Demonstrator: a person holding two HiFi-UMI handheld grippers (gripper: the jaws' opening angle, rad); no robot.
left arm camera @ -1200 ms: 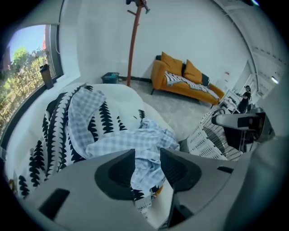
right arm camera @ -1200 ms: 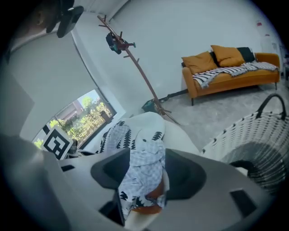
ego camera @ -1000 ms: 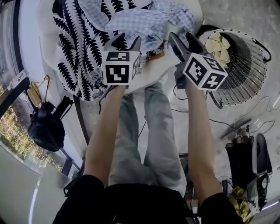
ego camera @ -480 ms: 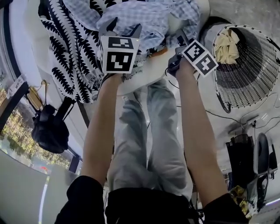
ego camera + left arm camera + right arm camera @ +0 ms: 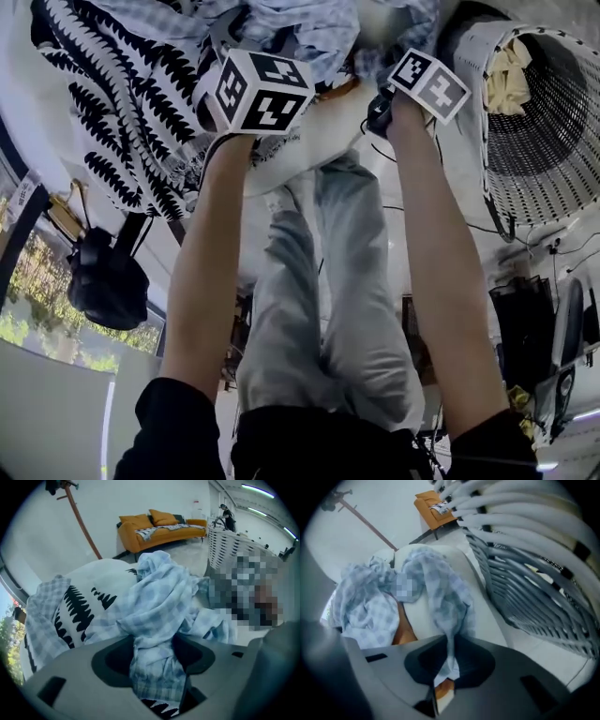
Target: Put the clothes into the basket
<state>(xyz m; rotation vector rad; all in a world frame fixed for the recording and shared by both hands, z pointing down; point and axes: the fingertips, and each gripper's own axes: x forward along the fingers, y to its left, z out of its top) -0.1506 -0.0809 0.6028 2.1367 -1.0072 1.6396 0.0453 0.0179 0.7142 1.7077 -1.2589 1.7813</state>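
Note:
A blue checked shirt (image 5: 309,28) (image 5: 159,597) (image 5: 440,592) lies heaped on a small white table (image 5: 309,141) beside a black-and-white leaf-print garment (image 5: 122,103) (image 5: 75,606). My left gripper (image 5: 154,667) points down into the heap. Its jaws stand wide with a thick bunch of the checked shirt between them. My right gripper (image 5: 445,667) is at the shirt's right end, its jaws closing, and they pinch a thin strip of the checked cloth. The white wire basket (image 5: 534,122) (image 5: 534,573) stands on the floor just right of the table, a beige cloth (image 5: 511,70) inside.
An orange-brown object (image 5: 401,630) shows under the shirt on the table. A black bag (image 5: 108,281) and a hanger (image 5: 66,211) lie on the floor at left. Cables (image 5: 544,253) run below the basket. An orange sofa (image 5: 154,527) and a coat stand (image 5: 79,522) stand further off.
Both grippers have sunk into the heap of clothes. The right one has reached the shirt's end near the basket, and its jaws are now out of the head view.

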